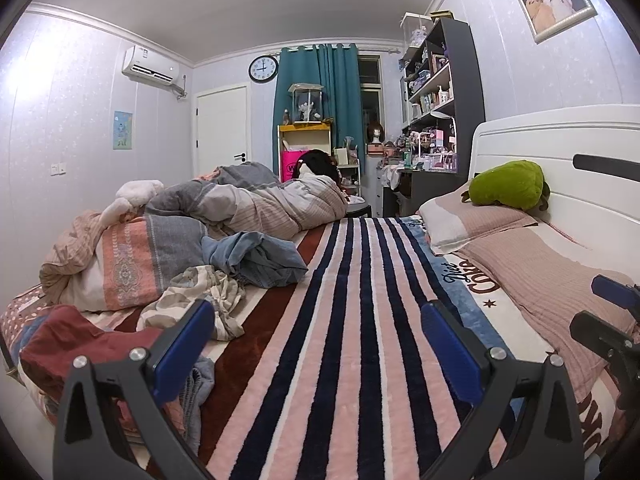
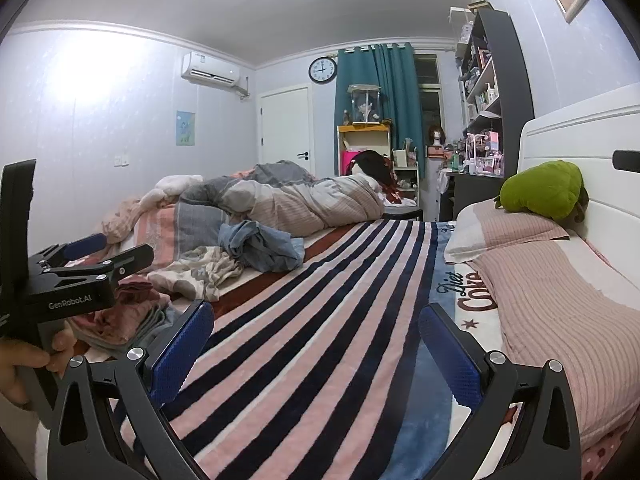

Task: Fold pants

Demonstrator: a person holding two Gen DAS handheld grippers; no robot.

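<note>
A crumpled pair of blue denim pants lies on the striped blanket on the bed, left of middle; it also shows in the right wrist view. A cream patterned garment lies in front of it, and a dark red garment is at the near left. My left gripper is open and empty above the blanket, well short of the pants. My right gripper is open and empty, to the right of the left gripper, which a hand holds.
A bunched duvet fills the far left of the bed. Pillows and a green plush toy lie along the white headboard on the right. A stack of folded clothes sits at the near left. Shelves and a desk stand behind.
</note>
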